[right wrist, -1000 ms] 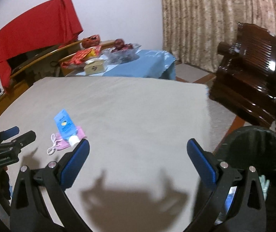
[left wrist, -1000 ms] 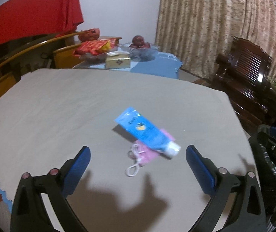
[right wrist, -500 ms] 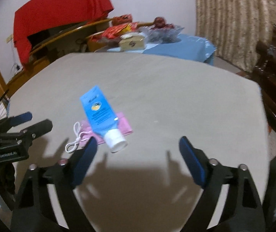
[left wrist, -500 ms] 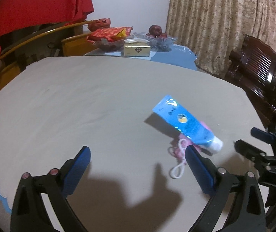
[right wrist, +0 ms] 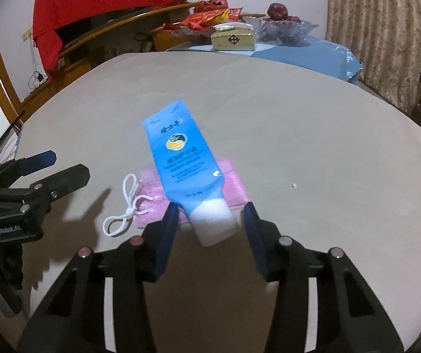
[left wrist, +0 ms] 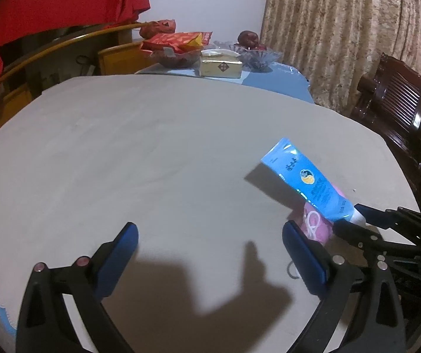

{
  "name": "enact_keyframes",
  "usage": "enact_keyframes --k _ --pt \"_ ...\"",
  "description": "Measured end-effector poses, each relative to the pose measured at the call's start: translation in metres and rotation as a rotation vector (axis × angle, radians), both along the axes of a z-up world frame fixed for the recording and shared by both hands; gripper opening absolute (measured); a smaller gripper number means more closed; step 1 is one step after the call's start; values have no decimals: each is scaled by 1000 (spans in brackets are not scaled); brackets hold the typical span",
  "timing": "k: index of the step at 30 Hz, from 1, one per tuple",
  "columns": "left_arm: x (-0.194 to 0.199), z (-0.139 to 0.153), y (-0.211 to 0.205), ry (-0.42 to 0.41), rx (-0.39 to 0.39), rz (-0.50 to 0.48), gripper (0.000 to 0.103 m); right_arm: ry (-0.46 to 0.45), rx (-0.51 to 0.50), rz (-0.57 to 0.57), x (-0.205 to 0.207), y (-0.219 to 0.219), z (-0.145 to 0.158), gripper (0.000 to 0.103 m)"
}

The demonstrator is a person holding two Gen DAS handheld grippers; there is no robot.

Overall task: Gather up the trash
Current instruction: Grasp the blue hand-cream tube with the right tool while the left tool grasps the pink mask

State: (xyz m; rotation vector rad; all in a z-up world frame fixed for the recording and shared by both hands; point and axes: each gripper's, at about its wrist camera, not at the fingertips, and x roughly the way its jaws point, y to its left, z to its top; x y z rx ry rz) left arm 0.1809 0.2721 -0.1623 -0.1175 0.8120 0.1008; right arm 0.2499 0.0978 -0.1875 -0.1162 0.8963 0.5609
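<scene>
A blue tube (right wrist: 182, 158) with a white cap (right wrist: 215, 222) lies on a pink face mask (right wrist: 231, 182) with a white ear loop (right wrist: 128, 206) on the grey table. My right gripper (right wrist: 210, 220) is open, its jaws on either side of the cap without touching it. In the left wrist view the tube (left wrist: 304, 181) and mask (left wrist: 315, 225) lie at the right. My left gripper (left wrist: 209, 253) is open and empty, left of the tube. The right gripper's fingers (left wrist: 354, 229) show there at the tube's cap.
The grey table (left wrist: 122, 153) fills both views. Behind it a blue-covered table (right wrist: 307, 50) holds a gold box (right wrist: 233, 39), snack bags (right wrist: 207, 17) and a glass fruit bowl (right wrist: 281, 28). A dark wooden chair (left wrist: 396, 111) stands at the right.
My right gripper has moved in to the tube and narrowed its jaws around the cap. My left gripper has shifted left, so the tube now sits at its right side.
</scene>
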Motion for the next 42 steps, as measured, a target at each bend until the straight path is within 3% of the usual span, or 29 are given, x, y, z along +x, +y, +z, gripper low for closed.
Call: enact_keyframes --k 4,6,7,8,15,23,34,39,41,42 --pt "2 -1 4 2 -5 5 96 16 -9 17 4 7 -3 47" --pt "2 -1 4 3 -7 6 96 22 0 20 6 8 -3 40" --pt "2 -1 4 5 -7 5 96 28 8 23 6 8 -3 31" --pt "1 -1 3 6 -7 5 96 33 15 22 7 7 -3 30" --pt "3 3 -5 1 -10 -12 96 19 56 4 -2 -7 9 29" --pt "12 4 -36 6 -36 -74 96 -11 82 -101 -19 -56 24 29" --pt "40 -18 -81 70 -28 -153 91 1 47 -232 -23 -113 16 29" --pt "48 -27 -89 98 -10 -163 77 3 51 -235 -24 -117 16 29" --pt "49 -26 -91 98 2 -171 63 7 59 -237 -26 -120 17 29" --pt "49 -25 -92 97 7 -173 48 9 61 -238 -26 -120 17 29"
